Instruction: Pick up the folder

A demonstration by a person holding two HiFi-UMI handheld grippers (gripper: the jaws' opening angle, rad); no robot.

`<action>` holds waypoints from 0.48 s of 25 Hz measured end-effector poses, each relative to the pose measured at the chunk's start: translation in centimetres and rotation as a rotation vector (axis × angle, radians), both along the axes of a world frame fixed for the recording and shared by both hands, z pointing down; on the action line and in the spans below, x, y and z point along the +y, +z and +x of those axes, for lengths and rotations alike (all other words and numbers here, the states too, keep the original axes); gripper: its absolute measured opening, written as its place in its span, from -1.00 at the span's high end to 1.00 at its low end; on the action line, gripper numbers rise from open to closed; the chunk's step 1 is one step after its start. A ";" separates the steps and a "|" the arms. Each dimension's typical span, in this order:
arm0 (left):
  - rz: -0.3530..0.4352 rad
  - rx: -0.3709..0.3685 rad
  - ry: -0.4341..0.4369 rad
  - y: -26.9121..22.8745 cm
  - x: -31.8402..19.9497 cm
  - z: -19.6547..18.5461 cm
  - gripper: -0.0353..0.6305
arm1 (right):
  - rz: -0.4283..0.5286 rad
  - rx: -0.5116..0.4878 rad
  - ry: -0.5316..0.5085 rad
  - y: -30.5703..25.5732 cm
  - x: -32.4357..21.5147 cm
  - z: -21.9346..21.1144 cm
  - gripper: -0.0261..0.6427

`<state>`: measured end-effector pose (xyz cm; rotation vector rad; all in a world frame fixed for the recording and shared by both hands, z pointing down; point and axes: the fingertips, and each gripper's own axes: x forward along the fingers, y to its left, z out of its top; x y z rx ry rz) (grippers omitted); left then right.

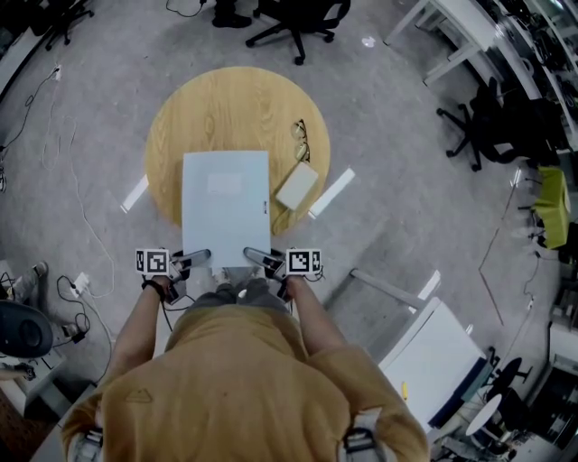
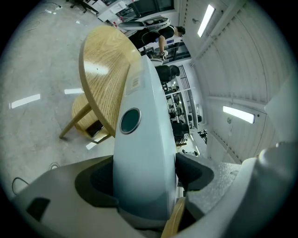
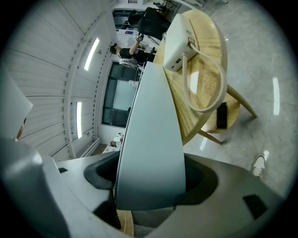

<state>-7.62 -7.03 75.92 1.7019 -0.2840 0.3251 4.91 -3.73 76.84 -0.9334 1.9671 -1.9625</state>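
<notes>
A grey floor (image 1: 406,180) filled the room, with black office chairs (image 1: 298,23) at the far side and white desks (image 1: 461,27) to the right. In the middle stood a round worktop (image 1: 235,104) of pale wood on wooden legs. The pale blue folder (image 1: 226,207) lay lengthwise over its near half, and the near edge stuck out past the rim towards the person. Whether the far end rested on the wood could not be told. A faint blank label (image 1: 224,183) showed on the cover. The spine carried a round finger hole (image 2: 130,120) and a small label (image 2: 135,82) whose print was too small to read. 2 tools held the near edge: the left tool (image 1: 194,260) was clamped on the near left corner and the right tool (image 1: 262,259) on the near right corner. Just right of the folder lay a white box (image 1: 297,186) with a white cable, and beyond it a pair of glasses (image 1: 301,138).
</notes>
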 end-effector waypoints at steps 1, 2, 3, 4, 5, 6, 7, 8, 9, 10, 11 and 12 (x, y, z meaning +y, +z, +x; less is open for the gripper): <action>-0.005 0.003 0.002 -0.2 0.2 0.0 -0.24 | 0.016 -0.006 0.004 -0.3 0.0 -0.1 -0.06; -0.003 0.004 0.001 -0.4 0.3 -0.1 -0.24 | 0.027 -0.008 0.008 -0.6 -0.1 -0.2 -0.06; 0.010 0.001 -0.002 -0.5 0.2 -0.1 -0.24 | 0.033 -0.007 0.010 -0.8 0.0 -0.2 -0.06; 0.030 -0.006 -0.002 -0.7 0.1 -0.2 -0.24 | 0.032 -0.004 0.010 -1.0 0.0 -0.1 -0.06; 0.046 -0.010 -0.002 -0.9 0.0 -0.2 -0.24 | 0.032 -0.001 0.008 -1.2 0.0 0.0 -0.06; 0.049 -0.003 -0.005 -1.1 0.0 0.0 -0.24 | 0.040 -0.002 0.004 -1.5 -0.1 0.0 -0.06; 0.046 0.006 -0.008 -1.4 0.0 0.2 -0.24 | 0.051 -0.004 -0.001 -1.7 -0.2 0.1 -0.06; 0.050 0.005 -0.007 -1.6 -0.1 0.2 -0.24 | 0.059 -0.006 -0.005 -2.0 -0.3 0.1 -0.06; 0.062 -0.005 -0.004 -1.7 -0.2 0.1 -0.24 | 0.066 -0.006 -0.009 -2.1 -0.4 0.1 -0.06; 0.075 -0.015 0.000 -1.9 -0.4 0.1 -0.24 | 0.073 -0.003 -0.014 -2.3 -0.5 0.1 -0.06; 0.082 -0.017 0.001 -2.0 -0.5 0.1 -0.24 | 0.081 0.001 -0.022 -2.5 -0.6 0.2 -0.06; 0.086 -0.013 0.002 -2.3 -0.5 0.2 -0.24 | 0.092 0.005 -0.032 -2.7 -0.7 0.2 -0.06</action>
